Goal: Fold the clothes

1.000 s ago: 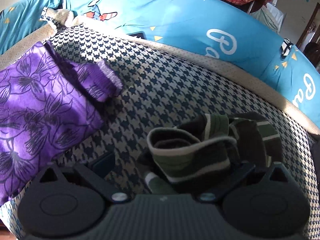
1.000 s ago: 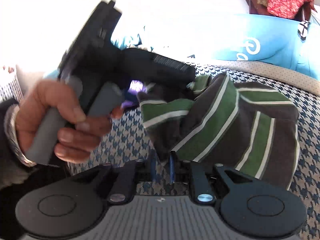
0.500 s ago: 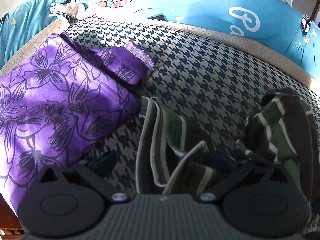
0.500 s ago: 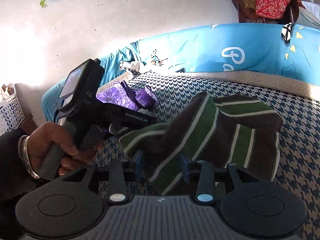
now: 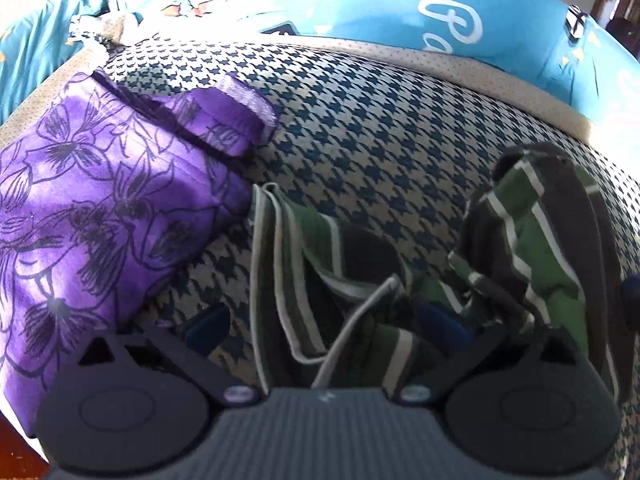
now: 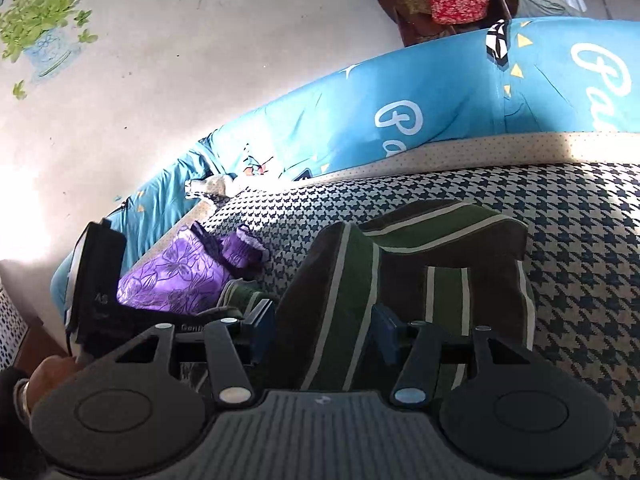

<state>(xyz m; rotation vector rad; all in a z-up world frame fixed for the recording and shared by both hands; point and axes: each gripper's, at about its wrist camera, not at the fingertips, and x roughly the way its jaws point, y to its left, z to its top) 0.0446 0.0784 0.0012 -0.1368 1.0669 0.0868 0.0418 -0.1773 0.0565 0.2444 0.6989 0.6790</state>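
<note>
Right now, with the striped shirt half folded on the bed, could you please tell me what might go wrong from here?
1. The right gripper is opening with the dark, green and white striped knit shirt between its pads, so the raised fold may slump.
2. The left gripper stands wide around bunched cloth; it could pinch several layers.
3. The folded purple floral garment lies close, and dragging the shirt could disturb it.
</note>
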